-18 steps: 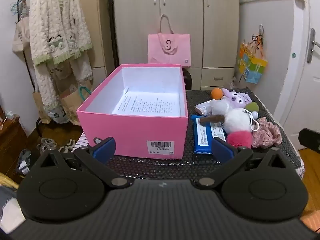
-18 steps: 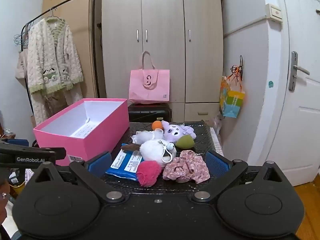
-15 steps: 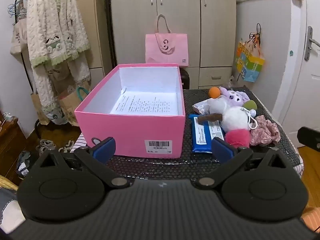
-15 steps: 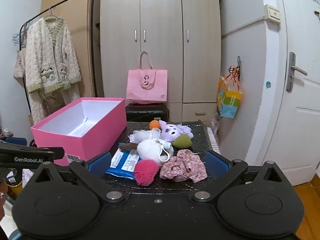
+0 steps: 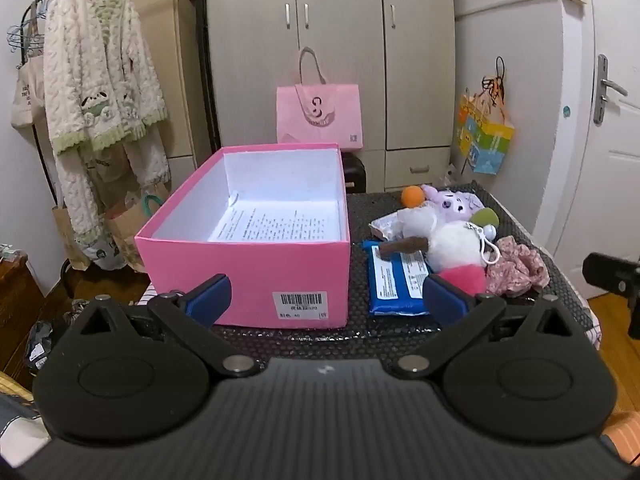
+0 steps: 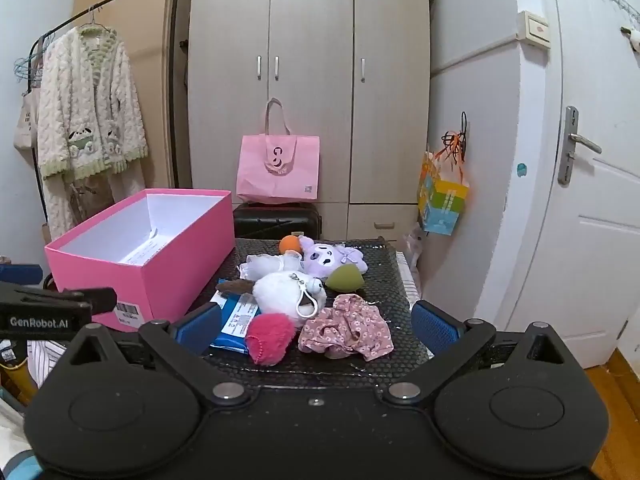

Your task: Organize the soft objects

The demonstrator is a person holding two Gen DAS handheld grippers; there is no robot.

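An open pink box [image 5: 256, 264] [image 6: 168, 276] with a printed sheet inside stands on the left of the black table [image 5: 360, 208]. To its right lies a heap of soft things: a white plush keychain [image 6: 284, 290], a purple plush [image 6: 328, 258], an orange ball [image 6: 290, 245], a green sponge [image 6: 344, 278], a pink pom-pom [image 6: 269, 338], a floral scrunchie [image 6: 348, 330] and a blue wipes pack [image 5: 394, 280]. My left gripper [image 5: 326, 300] stands open before the box front. My right gripper [image 6: 316, 328] stands open just short of the pom-pom and scrunchie, with nothing between its fingers.
A pink tote bag [image 6: 278, 168] sits on a black suitcase [image 6: 276, 220] behind the table, before a wardrobe. A clothes rack with a cream cardigan [image 5: 100, 92] stands at left. A white door [image 6: 592, 208] and a hanging colourful bag [image 6: 442, 200] are at right.
Both views have shifted slightly: the box and the heap sit a little lower and more left in frame. The objects themselves have not moved and both grippers stay open.
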